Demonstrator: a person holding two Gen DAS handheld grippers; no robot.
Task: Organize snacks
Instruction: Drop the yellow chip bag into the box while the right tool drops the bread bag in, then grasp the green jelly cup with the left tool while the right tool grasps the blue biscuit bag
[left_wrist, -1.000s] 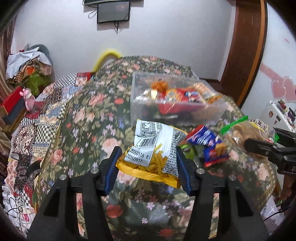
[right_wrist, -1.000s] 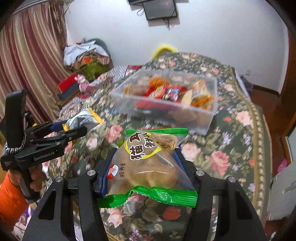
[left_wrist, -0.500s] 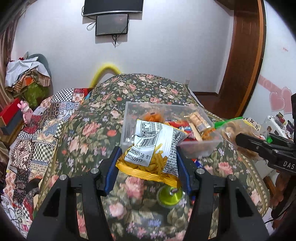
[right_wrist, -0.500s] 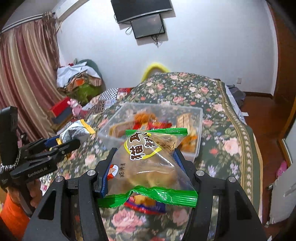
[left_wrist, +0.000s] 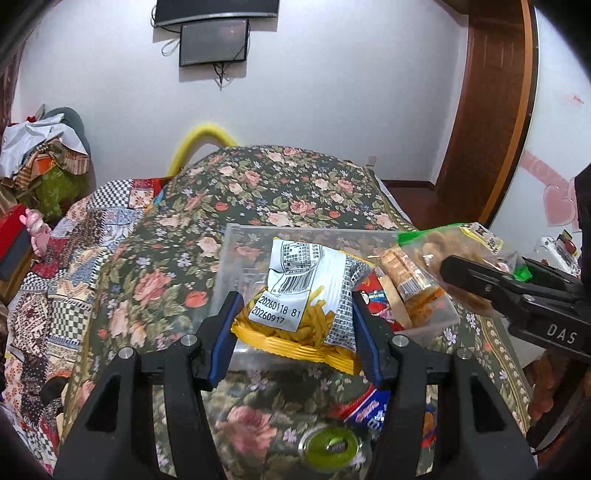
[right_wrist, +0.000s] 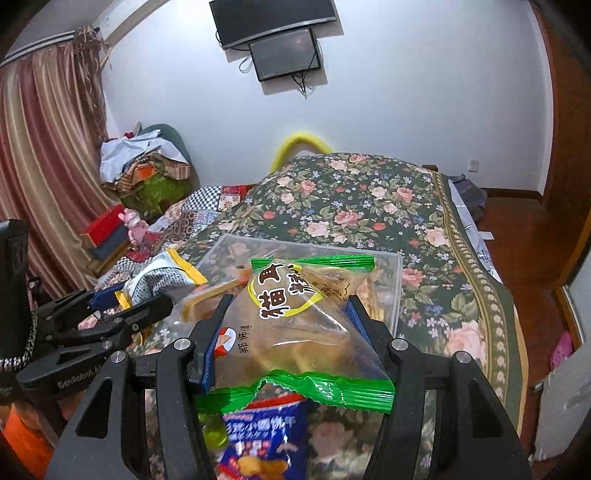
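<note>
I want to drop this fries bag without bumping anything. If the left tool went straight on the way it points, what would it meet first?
Probably the clear bin: the left tool, shut on the fries bag, points down into it. Depth is hard to judge.

Both views are evenly lit by soft indoor light with a cool, bluish cast on the white wall (left_wrist: 332, 92). The source is not in view. Shadows are faint. The fisheye lens bends straight lines hard: the door frame (left_wrist: 491, 110) and the curtain (right_wrist: 40, 166) bow outward, and the corners fall to black. The floral bedspread (left_wrist: 155, 280) near the lens smears with motion blur, as does the yellow hoop (right_wrist: 299, 142). The clear snack bag (right_wrist: 295, 321) shows mild glare. Print on the fries packet (left_wrist: 295, 295) stays sharp.
</note>
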